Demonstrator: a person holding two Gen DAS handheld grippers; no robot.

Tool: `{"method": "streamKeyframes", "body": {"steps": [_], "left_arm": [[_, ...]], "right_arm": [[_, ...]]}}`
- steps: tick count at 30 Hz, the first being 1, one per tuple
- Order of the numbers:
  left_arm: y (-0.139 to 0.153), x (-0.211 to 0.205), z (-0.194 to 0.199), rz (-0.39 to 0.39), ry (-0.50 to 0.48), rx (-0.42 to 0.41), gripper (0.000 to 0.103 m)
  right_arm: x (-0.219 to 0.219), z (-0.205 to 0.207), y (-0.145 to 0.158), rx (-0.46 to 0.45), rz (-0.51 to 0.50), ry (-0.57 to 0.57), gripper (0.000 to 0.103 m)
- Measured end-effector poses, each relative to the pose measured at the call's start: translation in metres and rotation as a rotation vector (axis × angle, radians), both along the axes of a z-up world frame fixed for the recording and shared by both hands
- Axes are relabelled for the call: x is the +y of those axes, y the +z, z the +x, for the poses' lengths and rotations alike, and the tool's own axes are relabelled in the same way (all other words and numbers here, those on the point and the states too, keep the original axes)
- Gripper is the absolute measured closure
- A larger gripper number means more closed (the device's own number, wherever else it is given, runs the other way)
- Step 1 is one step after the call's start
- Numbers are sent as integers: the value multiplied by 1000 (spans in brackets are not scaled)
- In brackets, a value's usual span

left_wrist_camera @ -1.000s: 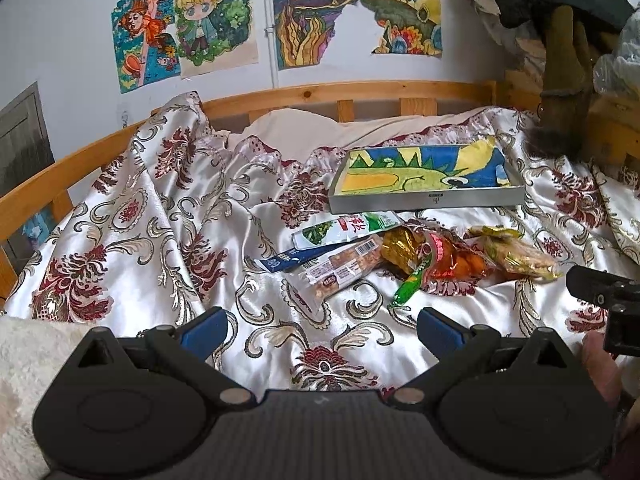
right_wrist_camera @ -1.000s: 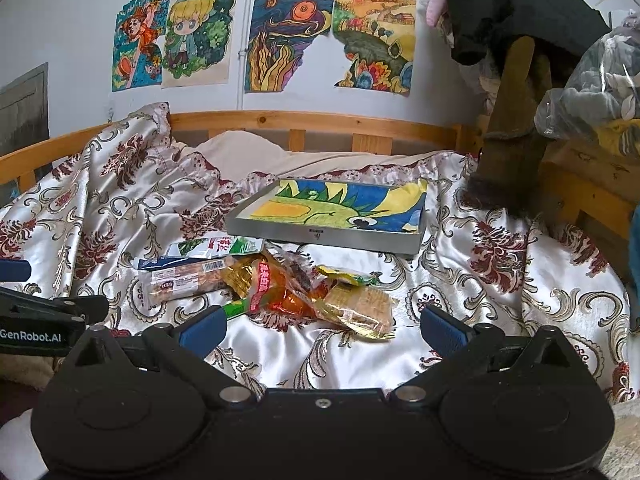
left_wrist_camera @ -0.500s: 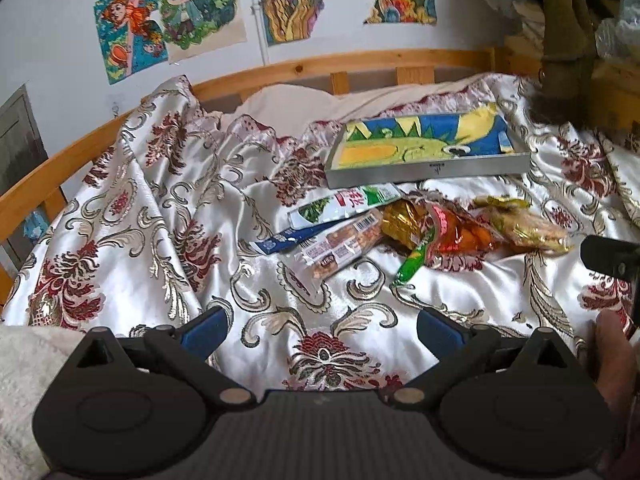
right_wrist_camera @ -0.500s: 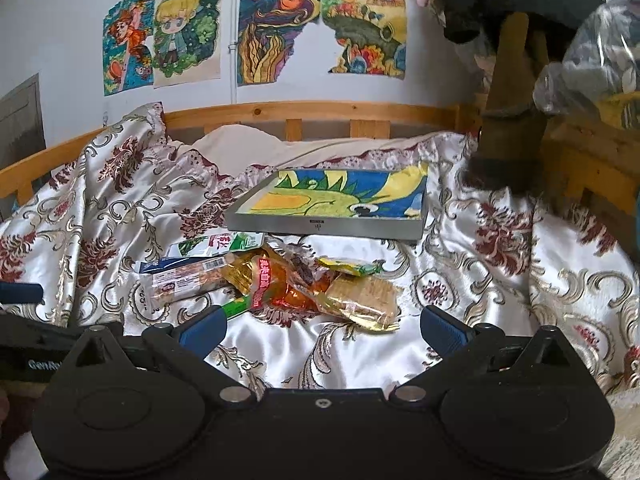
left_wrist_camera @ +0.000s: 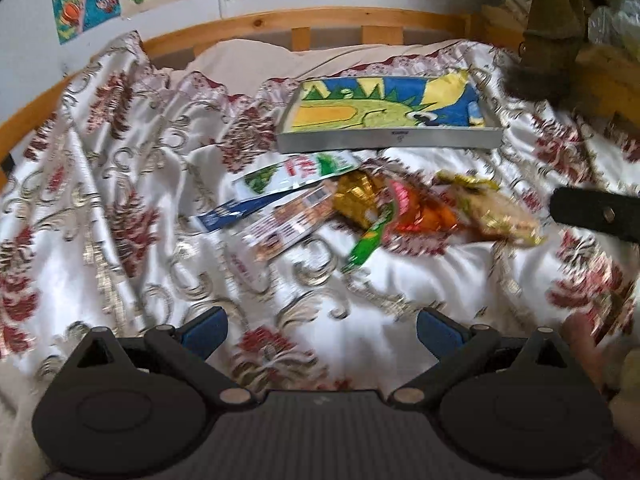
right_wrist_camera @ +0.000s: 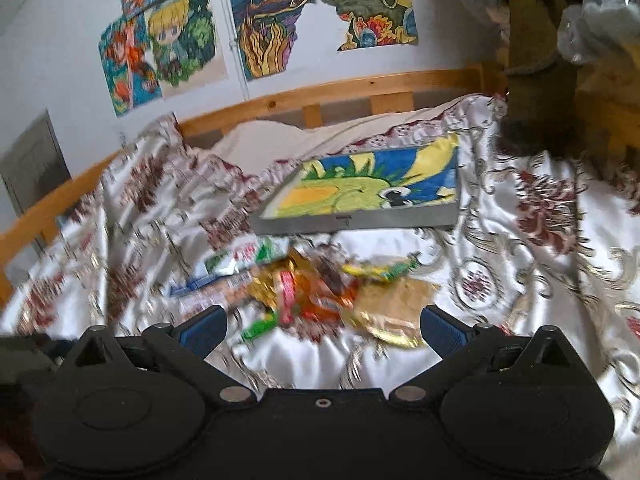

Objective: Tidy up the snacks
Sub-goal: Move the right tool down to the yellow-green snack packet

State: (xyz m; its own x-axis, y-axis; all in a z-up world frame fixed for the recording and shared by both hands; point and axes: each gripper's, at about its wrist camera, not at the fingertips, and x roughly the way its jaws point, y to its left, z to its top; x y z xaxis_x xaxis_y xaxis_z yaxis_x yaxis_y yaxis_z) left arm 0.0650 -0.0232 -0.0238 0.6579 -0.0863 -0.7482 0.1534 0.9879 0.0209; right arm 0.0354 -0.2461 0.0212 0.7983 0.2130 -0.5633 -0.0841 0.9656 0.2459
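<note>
- Left wrist view: the left tool hangs spread and empty above the bedspread; the snack pile lies just in front of the painted tray.
- Right wrist view: the right tool is spread, empty, near the snack pile below the painted tray.

glossy satin bedspread; crinkly shiny foil snack wrappers ahead of tongs; matt grey tray beyond; wooden rail.
</note>
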Motion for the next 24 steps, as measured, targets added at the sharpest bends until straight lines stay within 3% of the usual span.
{"method": "streamKeyframes", "body": {"steps": [4,11,17,22,24], "left_arm": [[1,-6,13,-89,-20,-16,0],[-8,-30,38,-139,-74,-11,0],[-18,-36,58,-81,-78,25,0],[-19,-41,79,29,-203,62,0],[-18,-41,90,31,-246,45,0]], "right_arm": [[-13,32,5,-1,37,26,1],[-24,91,-5,53,-45,90,1],[-49,122,-33,164,81,50,1],[-63,140,-52,186,129,13,1],[-64,149,-58,209,166,10,1]]}}
